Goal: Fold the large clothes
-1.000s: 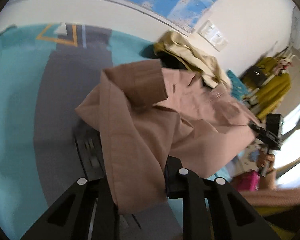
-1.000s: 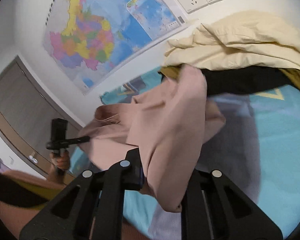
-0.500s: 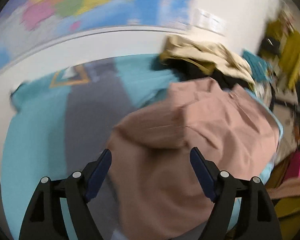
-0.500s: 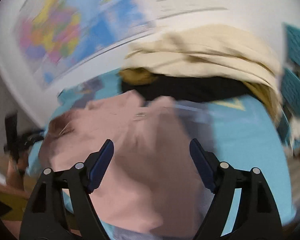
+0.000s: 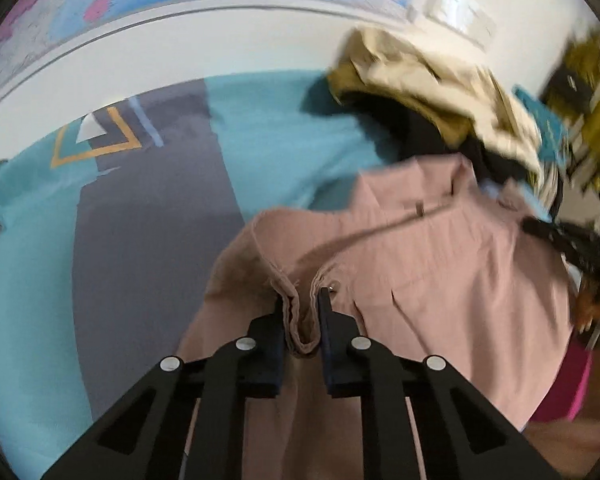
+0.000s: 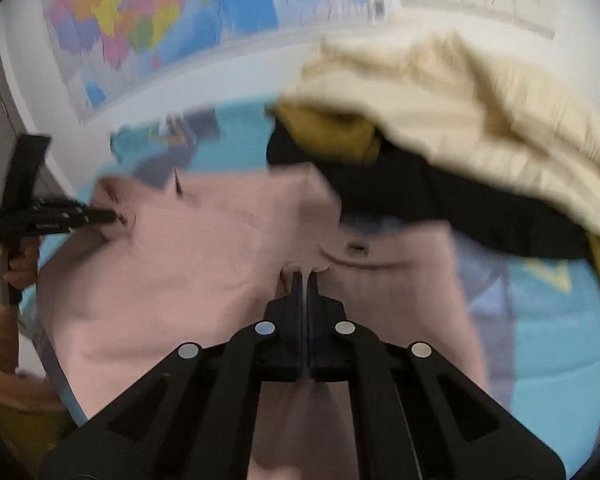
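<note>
**Both grippers pinched on pink garment, fold under way**

While both views are motion-blurred, the grips read clearly enough. Left gripper [image 5: 301, 300]: jaws drawn narrow, a bunched hem of the dusty-pink woven cotton garment [image 5: 440, 264] pinched between them. Right gripper [image 6: 303, 280]: jaws almost together, nipping a thin edge of the same garment [image 6: 204, 256] near a buttonhole placket.

Garment lies spread over the teal-and-grey patterned bed cover [image 5: 148, 240], filling the 12-to-3 o'clock field of the left view. In the right view the left gripper shows at 9 o'clock, at the garment's far edge. A heap of cream, mustard and black unfolded clothes [image 6: 452, 120] sits at 1 o'clock, touching or overlapping the pink cloth's top edge; blur hides which.

Judged step: edges taken up on both sides, a fold across the body about to be made. Next move calls for lifting both pinches together, keeping the cloth taut between them, carrying the edge over to the opposite side, and staying clear of the heap so nothing drags along.
</note>
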Tool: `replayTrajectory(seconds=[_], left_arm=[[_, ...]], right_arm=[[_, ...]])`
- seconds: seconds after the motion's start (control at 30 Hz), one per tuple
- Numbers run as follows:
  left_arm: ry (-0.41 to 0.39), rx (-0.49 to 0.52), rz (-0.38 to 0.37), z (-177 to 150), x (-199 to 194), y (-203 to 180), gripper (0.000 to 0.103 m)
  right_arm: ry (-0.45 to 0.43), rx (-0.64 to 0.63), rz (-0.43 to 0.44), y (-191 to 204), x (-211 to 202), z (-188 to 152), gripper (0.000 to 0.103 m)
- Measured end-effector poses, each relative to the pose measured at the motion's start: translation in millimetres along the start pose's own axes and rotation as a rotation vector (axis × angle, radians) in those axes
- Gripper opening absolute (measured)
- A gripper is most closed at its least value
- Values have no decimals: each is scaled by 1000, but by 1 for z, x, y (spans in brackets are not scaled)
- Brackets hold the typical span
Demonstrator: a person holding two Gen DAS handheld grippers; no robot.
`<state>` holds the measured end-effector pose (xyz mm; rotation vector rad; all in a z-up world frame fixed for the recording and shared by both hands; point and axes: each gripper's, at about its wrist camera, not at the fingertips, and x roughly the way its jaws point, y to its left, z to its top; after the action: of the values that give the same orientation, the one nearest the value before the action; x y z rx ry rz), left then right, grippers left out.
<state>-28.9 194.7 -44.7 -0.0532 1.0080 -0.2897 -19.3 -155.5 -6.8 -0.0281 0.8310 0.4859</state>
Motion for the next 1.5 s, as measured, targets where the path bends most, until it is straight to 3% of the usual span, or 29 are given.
replayTrajectory(seconds=[0.13, 0.2, 0.3, 0.37, 0.43, 0.47, 0.5, 0.57, 0.67, 0.77, 0.87, 1.0, 1.07, 1.13, 1.17, 1.2, 1.27, 1.43, 1.5], left_arm=[[-34, -86, 2, 29, 1, 15, 13], [6, -158, 19, 37, 13, 28, 31], [59, -221, 115, 41, 36, 51, 45], [69, -245, 100, 37, 39, 60, 51], [31, -248, 45, 28, 28, 67, 51], [11, -237, 39, 24, 21, 67, 54], [-11, -223, 34, 18, 12, 68, 60], [-47, -207, 31, 7, -3, 68, 62], [-75, -163, 35, -19, -23, 65, 71], [-69, -137, 16, -42, -31, 56, 75], [-51, -120, -21, -66, -31, 48, 76], [-20, -153, -55, -90, -24, 52, 76], [-46, -155, -56, -96, -25, 52, 76], [-50, -152, -36, -97, -25, 51, 71], [-50, -150, -27, -97, -25, 51, 65], [-50, -144, -18, -97, -26, 49, 52], [-46, -146, -25, -98, -28, 45, 38], [-56, -123, 63, -101, -33, 36, 34], [-51, -146, 83, -105, -32, 39, 48]], right_arm=[[-130, -21, -23, 5, -12, 33, 2], [-102, -36, -47, 5, 5, 40, 2], [54, -47, -75, -4, 51, 33, 3], [103, -35, -68, -8, 62, 27, 4], [85, -14, -55, -11, 56, 25, 8], [68, -7, -50, -13, 49, 26, 17], [48, 1, -56, -14, 41, 27, 34], [-7, 13, -34, -16, 18, 26, 54], [-52, 36, 9, -22, -16, 17, 54], [-56, 58, -29, -33, -38, 0, 65], [-36, 128, -84, -50, -52, -24, 74], [0, 265, -22, -80, -59, -61, 83], [33, 347, 72, -92, -56, -83, 82], [55, 359, 113, -90, -50, -94, 76], [45, 350, 117, -88, -50, -97, 64], [31, 341, 130, -86, -51, -97, 38], [13, 363, 172, -88, -53, -93, 12], [-55, 324, 74, -96, -63, -65, 3], [1, 314, 32, -96, -47, -65, 5]])
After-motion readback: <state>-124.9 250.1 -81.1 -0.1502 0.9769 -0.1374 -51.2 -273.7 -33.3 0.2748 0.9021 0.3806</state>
